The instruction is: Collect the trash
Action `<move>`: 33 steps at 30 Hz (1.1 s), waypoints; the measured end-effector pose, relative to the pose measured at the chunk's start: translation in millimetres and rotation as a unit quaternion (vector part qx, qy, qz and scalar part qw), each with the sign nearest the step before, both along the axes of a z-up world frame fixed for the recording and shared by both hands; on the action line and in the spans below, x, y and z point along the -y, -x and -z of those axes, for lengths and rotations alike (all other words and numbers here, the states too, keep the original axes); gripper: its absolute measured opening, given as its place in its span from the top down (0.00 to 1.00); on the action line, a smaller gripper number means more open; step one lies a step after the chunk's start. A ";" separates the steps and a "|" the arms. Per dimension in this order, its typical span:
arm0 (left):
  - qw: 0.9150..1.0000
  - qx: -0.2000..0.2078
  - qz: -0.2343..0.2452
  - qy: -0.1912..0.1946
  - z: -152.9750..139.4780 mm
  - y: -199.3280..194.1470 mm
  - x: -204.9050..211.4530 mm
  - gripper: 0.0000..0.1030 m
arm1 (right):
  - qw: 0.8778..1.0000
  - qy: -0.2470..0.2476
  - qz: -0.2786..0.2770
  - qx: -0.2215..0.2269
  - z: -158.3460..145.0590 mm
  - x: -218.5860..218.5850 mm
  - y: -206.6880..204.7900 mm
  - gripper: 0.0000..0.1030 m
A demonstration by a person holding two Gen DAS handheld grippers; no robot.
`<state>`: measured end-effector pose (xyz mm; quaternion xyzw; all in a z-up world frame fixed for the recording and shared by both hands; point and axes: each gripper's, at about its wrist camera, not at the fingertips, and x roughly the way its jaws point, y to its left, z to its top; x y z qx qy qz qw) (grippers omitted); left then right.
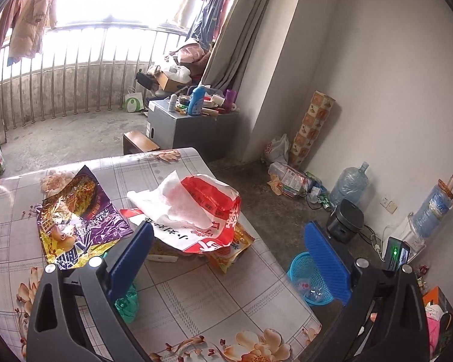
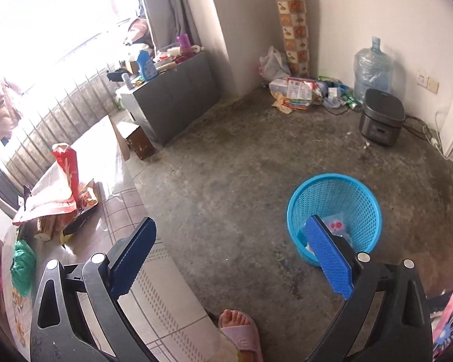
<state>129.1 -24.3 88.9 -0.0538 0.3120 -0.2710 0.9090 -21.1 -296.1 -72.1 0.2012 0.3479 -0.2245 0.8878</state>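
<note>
On the table (image 1: 196, 295) lie a red and white bag (image 1: 214, 211) with a white tissue (image 1: 172, 199) on it, a purple and yellow snack wrapper (image 1: 75, 211), an orange packet (image 1: 235, 247) and a green bag (image 1: 126, 301). My left gripper (image 1: 229, 256) is open and empty, above the table just short of the pile. My right gripper (image 2: 231, 250) is open and empty over the floor. A blue basket (image 2: 335, 214) with some trash inside stands on the floor by its right finger; it also shows in the left wrist view (image 1: 308, 274). The red bag (image 2: 60, 187) and green bag (image 2: 22, 267) show at the left.
A grey cabinet (image 1: 190, 126) with bottles stands beyond the table, with a wooden stool (image 1: 140, 141) beside it. A rice cooker (image 2: 380, 120), water jugs (image 2: 373, 69) and floor litter (image 2: 296, 90) line the wall. My slippered foot (image 2: 238, 328) is by the table edge.
</note>
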 end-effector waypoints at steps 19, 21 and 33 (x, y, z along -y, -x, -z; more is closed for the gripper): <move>1.000 -0.010 0.009 -0.014 11.0 -9.3 16.3 0.05 | 0.999 0.037 -0.024 0.001 -15.2 -33.7 -3.5 0.08; 1.000 -0.010 0.006 -0.014 10.6 -9.4 14.3 0.05 | 0.999 0.039 -0.026 0.003 -17.5 -36.4 -4.1 0.08; 1.000 -0.010 -0.003 -0.008 10.6 -5.4 2.2 0.05 | 0.998 0.034 -0.050 0.006 -23.8 -51.0 -6.3 0.08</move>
